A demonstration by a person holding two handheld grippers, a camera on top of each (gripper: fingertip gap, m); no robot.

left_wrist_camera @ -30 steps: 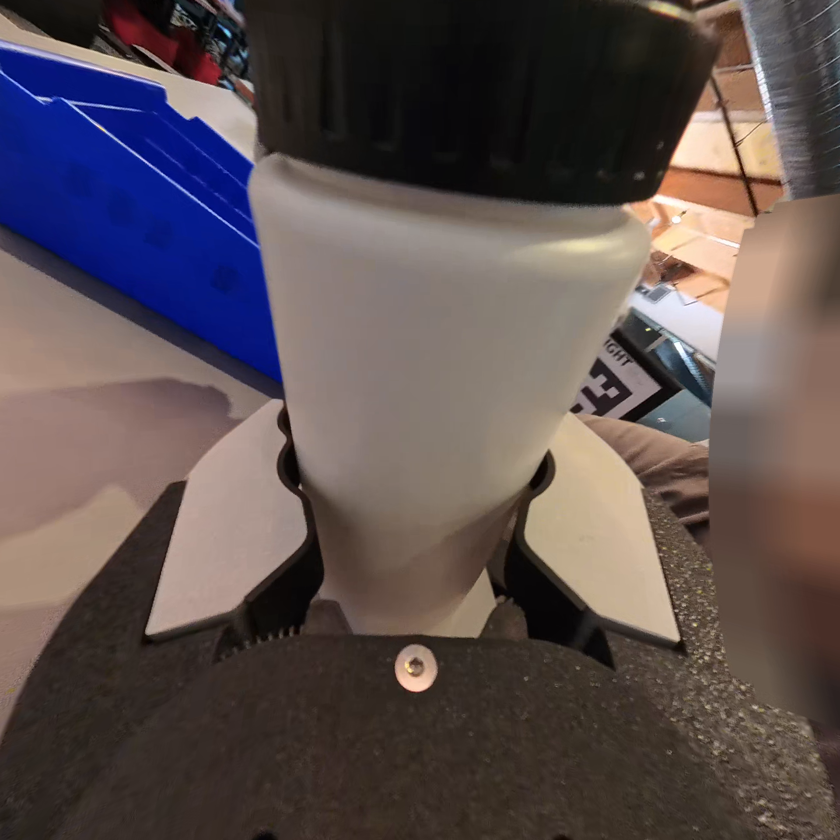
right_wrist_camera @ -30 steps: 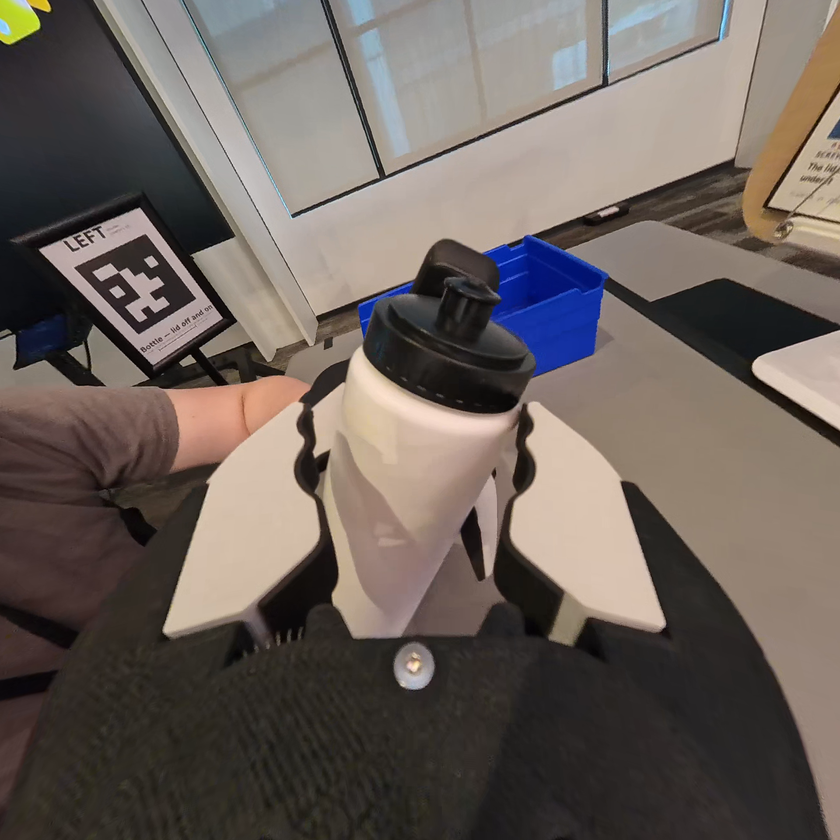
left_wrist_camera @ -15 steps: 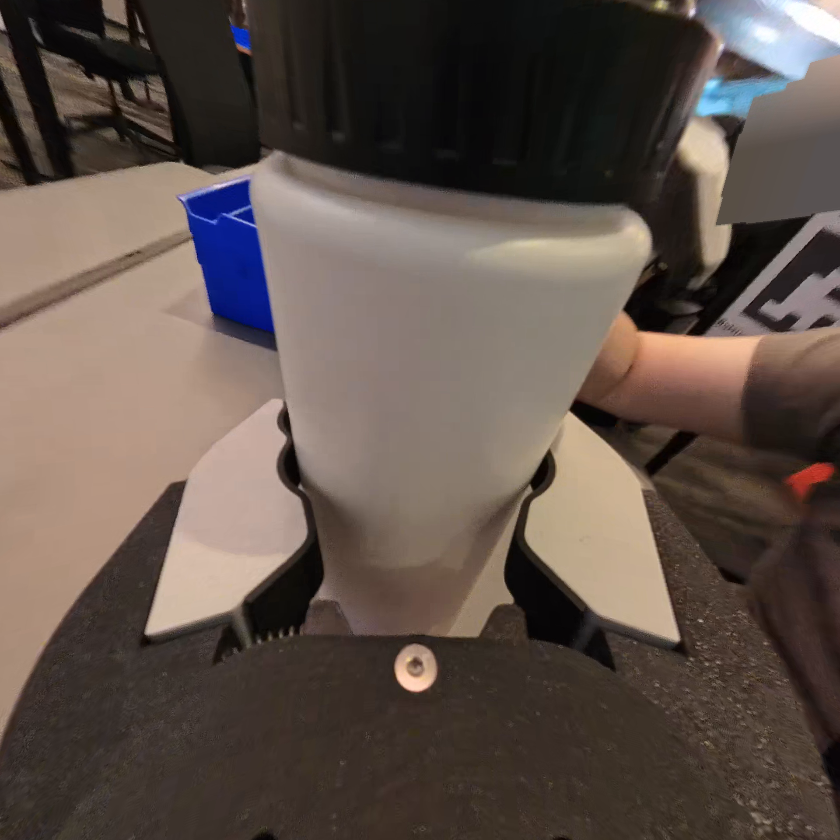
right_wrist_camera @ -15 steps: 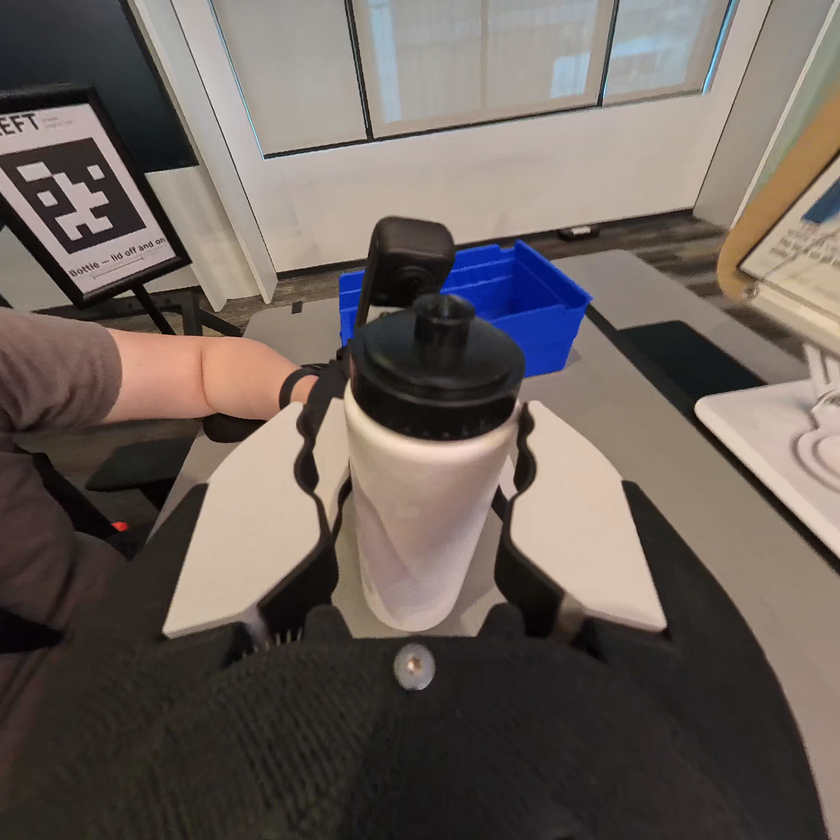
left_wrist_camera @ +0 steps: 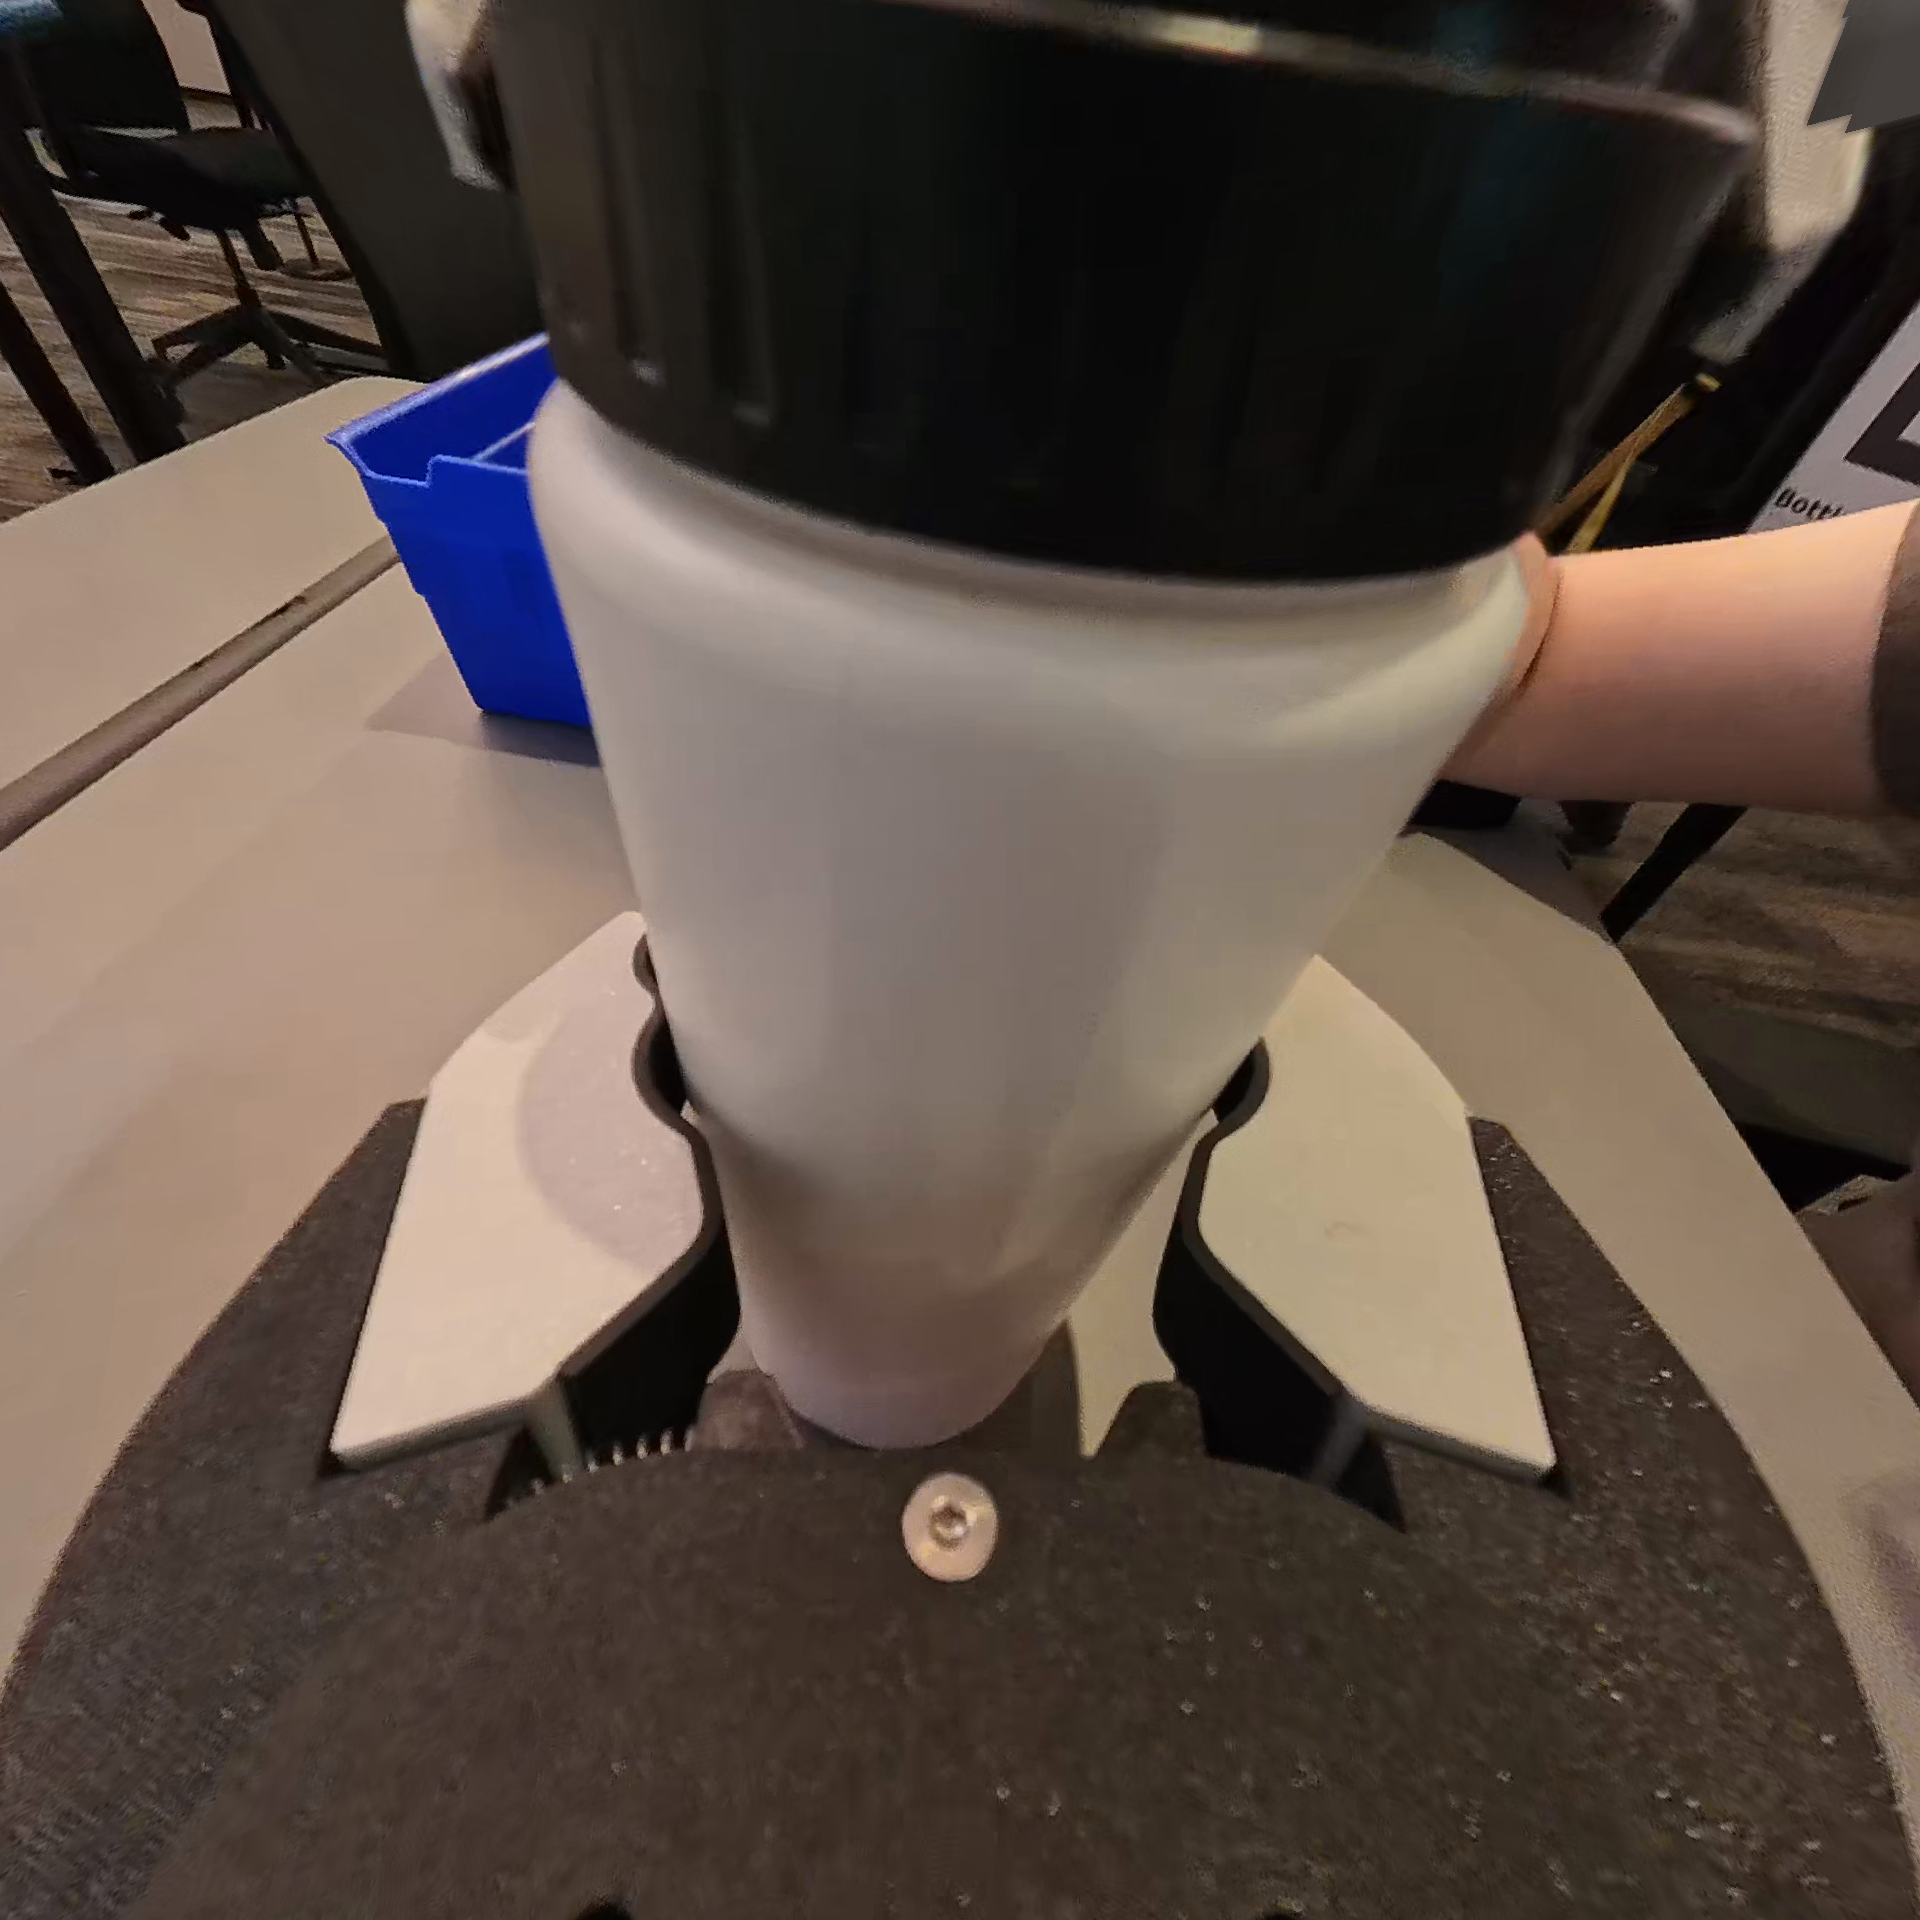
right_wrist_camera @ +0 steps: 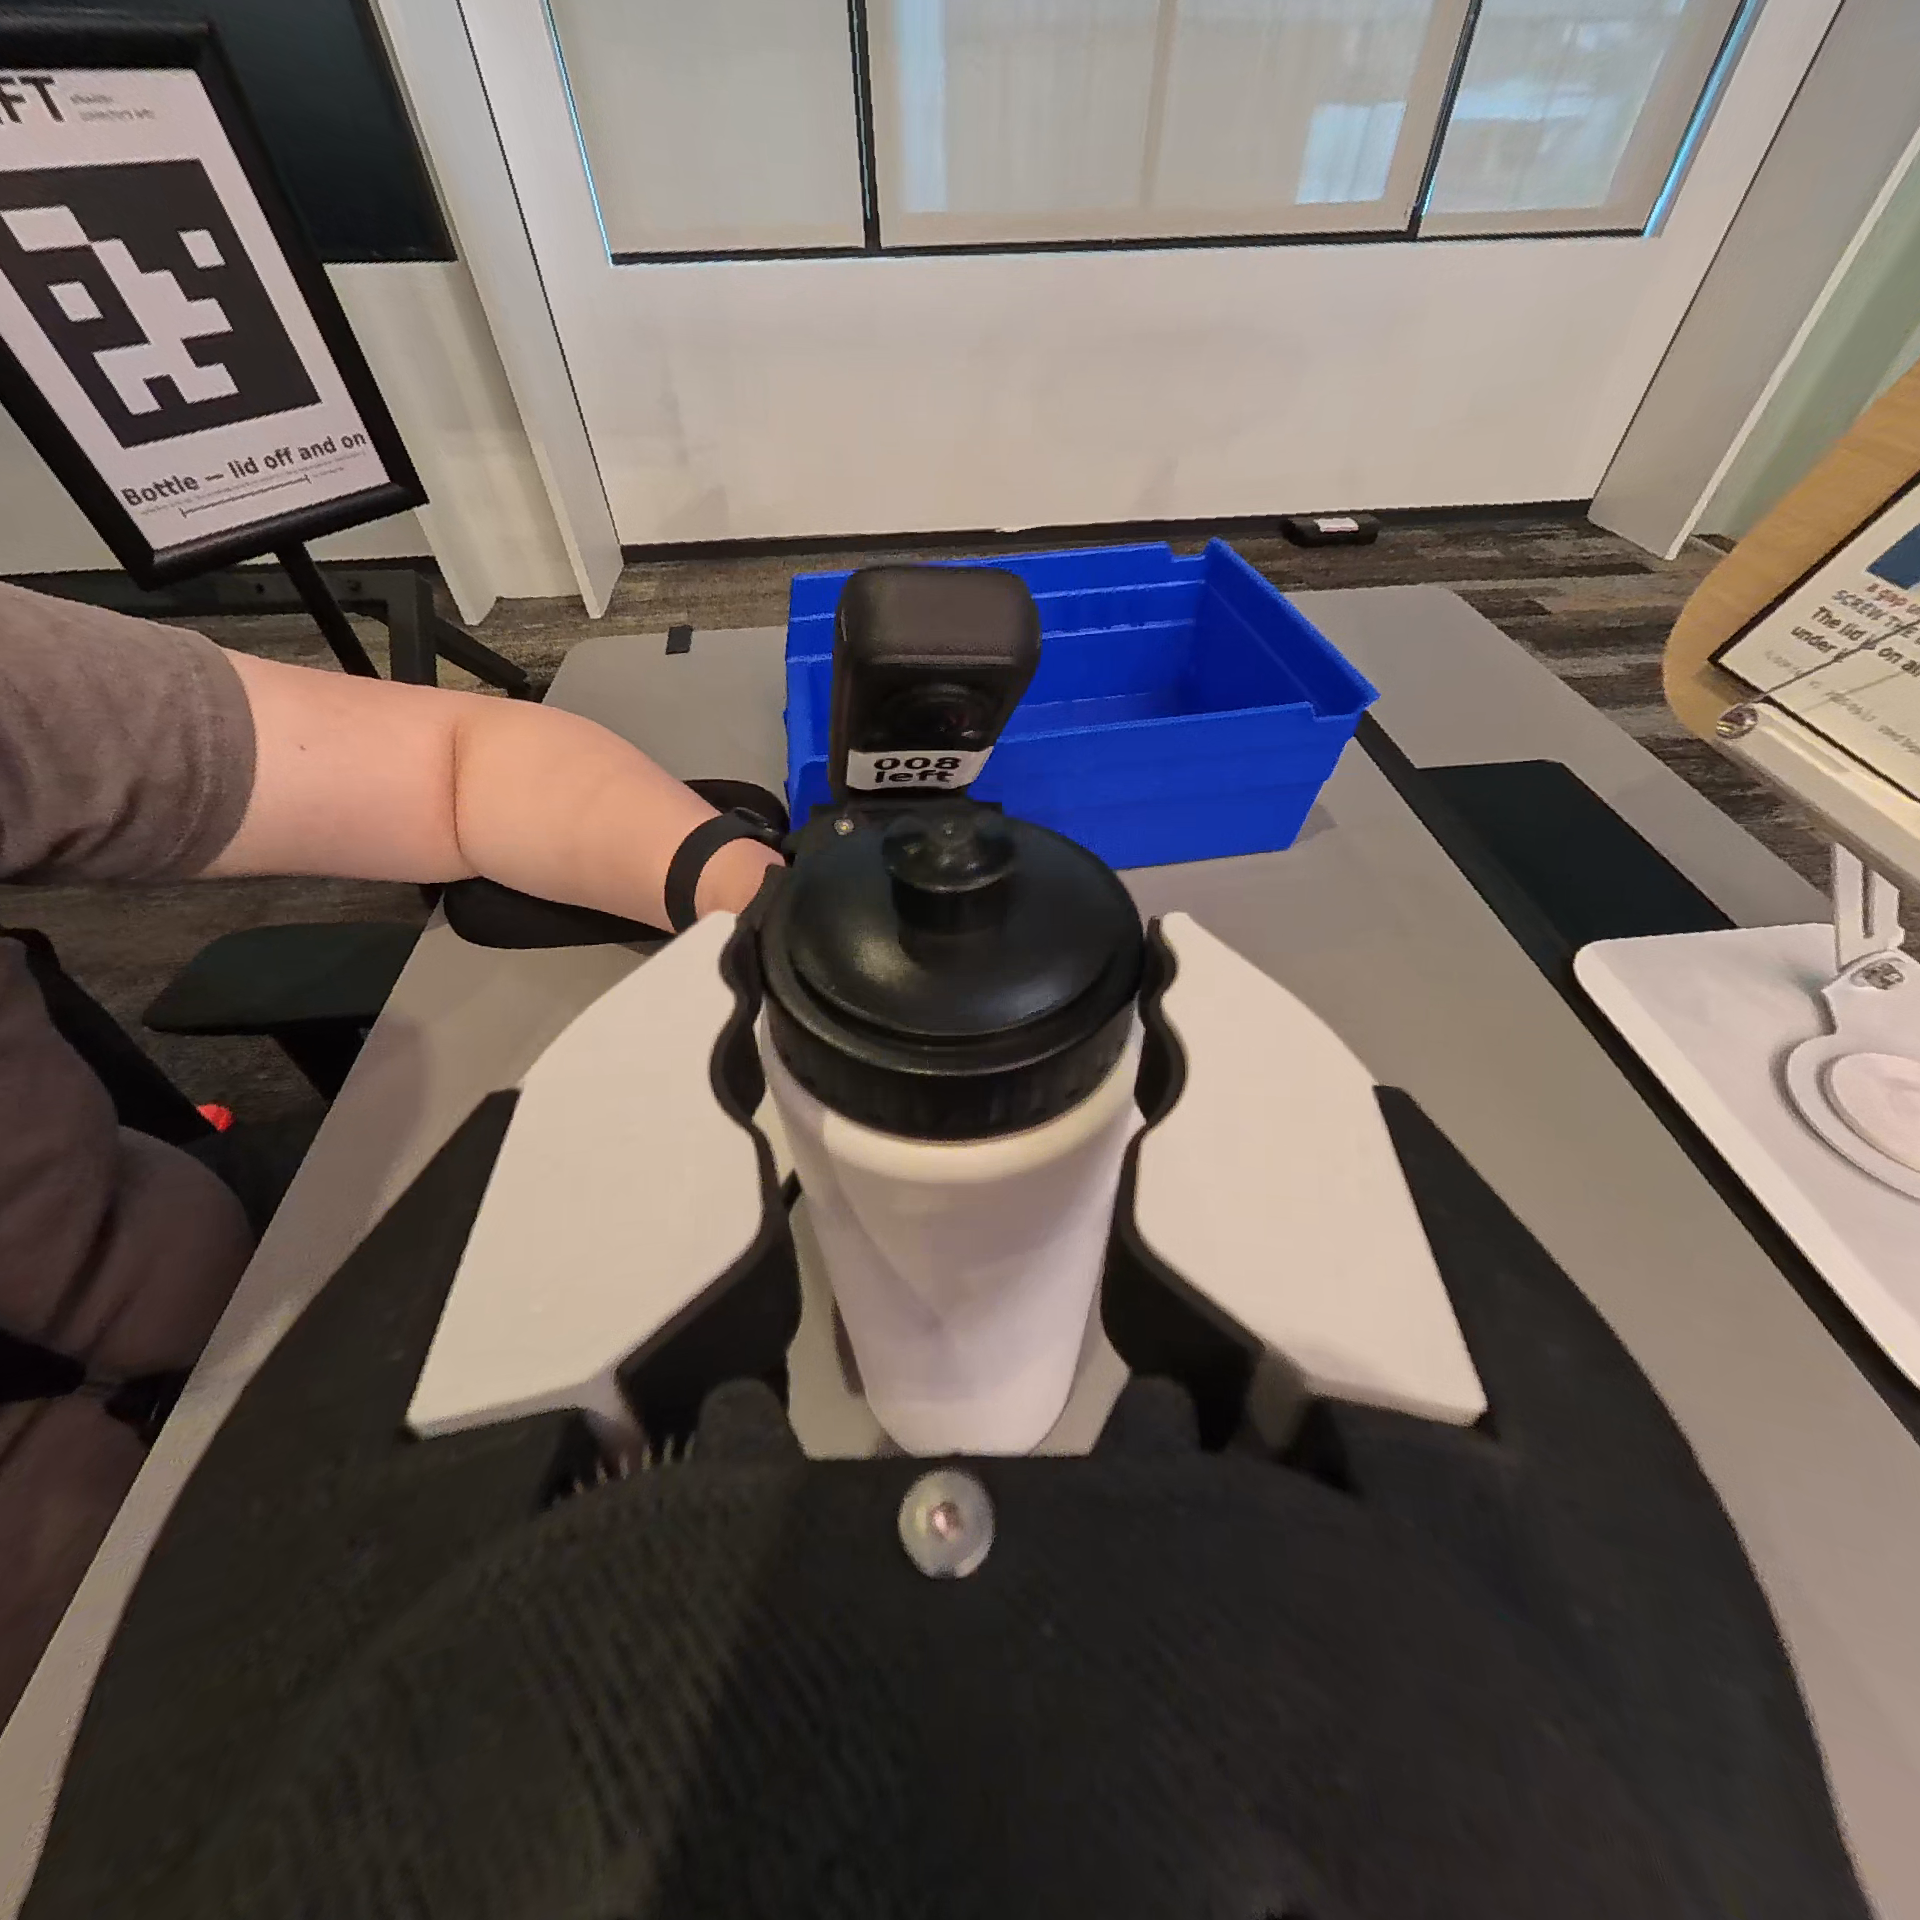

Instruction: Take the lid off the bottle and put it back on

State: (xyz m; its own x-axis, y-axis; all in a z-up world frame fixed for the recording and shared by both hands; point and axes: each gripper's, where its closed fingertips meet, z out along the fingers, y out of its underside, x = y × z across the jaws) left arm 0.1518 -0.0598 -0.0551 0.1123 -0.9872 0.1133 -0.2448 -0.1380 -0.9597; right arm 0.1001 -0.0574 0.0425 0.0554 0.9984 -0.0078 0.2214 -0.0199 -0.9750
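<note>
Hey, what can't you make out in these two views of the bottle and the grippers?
- Left wrist view: the top and spout of the lid are cut off by the upper edge.
- Right wrist view: the left gripper is hidden behind the bottle; only its camera shows.
- Both views: whether the right gripper actually presses the lid, because the contact is blurred.
- Whether the lid is loosened: its skirt covers the threads.
</note>
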